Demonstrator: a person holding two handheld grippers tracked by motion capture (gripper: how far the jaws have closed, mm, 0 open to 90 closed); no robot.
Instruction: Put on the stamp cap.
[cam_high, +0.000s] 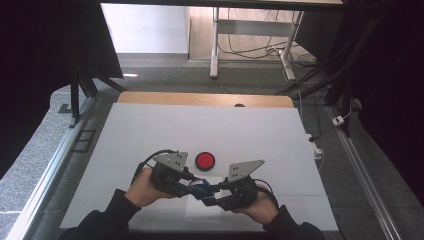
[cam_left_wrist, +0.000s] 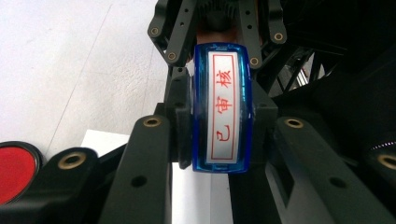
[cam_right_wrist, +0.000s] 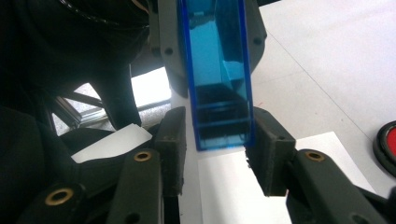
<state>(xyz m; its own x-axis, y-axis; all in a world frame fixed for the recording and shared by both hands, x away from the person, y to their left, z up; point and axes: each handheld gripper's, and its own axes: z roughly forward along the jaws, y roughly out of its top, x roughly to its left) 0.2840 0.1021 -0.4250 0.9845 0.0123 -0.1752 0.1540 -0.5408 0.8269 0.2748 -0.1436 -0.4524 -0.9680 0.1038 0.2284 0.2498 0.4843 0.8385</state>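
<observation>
So the blue stamp is up off the white paper by the red ink pad, left gripper clamped on it, right gripper w/ jaws slack round its end — stamping prob. still to do.

Both forearms enter from bottom edge of high view, dark sleeves, hands converging near table's front centre. Left hand grips left gripper, pointed toward right. Its jaws clamped tight on blue stamp. Right hand holds right gripper, pointed toward left, tips meeting opposite gripper. Its pads flank stamp's far end, slightly apart, small gap each side.
</observation>
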